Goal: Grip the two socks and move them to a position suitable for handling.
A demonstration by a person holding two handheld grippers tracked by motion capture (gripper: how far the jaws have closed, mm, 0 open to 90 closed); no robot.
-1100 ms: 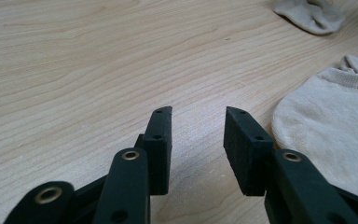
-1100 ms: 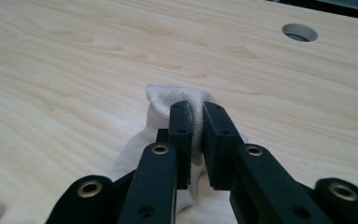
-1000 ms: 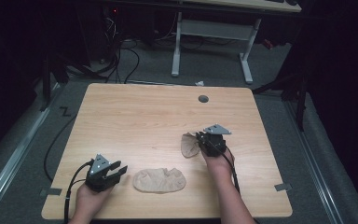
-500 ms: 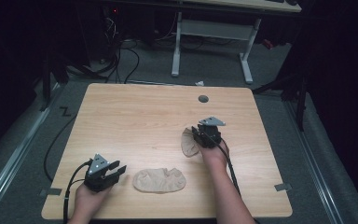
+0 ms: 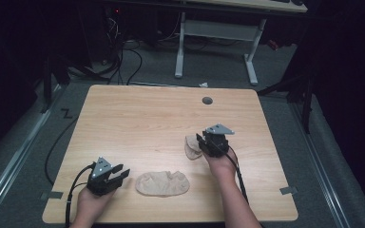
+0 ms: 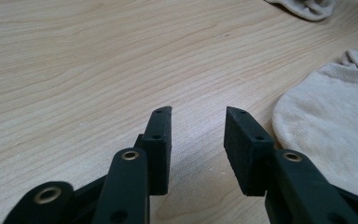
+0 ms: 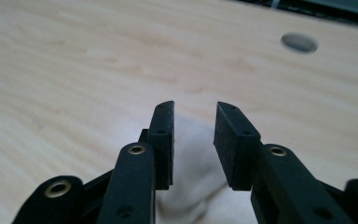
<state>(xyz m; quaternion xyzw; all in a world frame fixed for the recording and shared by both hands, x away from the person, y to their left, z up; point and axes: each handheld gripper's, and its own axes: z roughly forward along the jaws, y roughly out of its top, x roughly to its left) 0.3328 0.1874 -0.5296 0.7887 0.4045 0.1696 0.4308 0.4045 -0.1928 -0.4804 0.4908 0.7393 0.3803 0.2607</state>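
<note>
A beige sock [image 5: 162,184] lies flat near the front edge of the wooden table [image 5: 138,123]. My left gripper [image 5: 123,175] rests just left of it, open, with bare wood between its pads [image 6: 198,112]; in the left gripper view that sock [image 6: 326,121] shows at the right. A second beige sock [image 5: 191,147] lies bunched at mid-right. My right gripper [image 5: 200,142] hovers over it, and its jaws have just been opening. In the right gripper view [image 7: 194,106] the sock [image 7: 193,172] lies low between the jaws, and the pads do not press on it.
A round cable hole [image 5: 207,100] sits in the table's far right part, also in the right gripper view [image 7: 299,42]. Beyond the table stand a white desk frame [image 5: 216,35] and floor cables [image 5: 123,52]. Bare wood spreads across the left and far half.
The right gripper's jaws have spread apart and let go of the bunched sock, which now lies on the table under them. The left gripper and flat sock have not moved.
</note>
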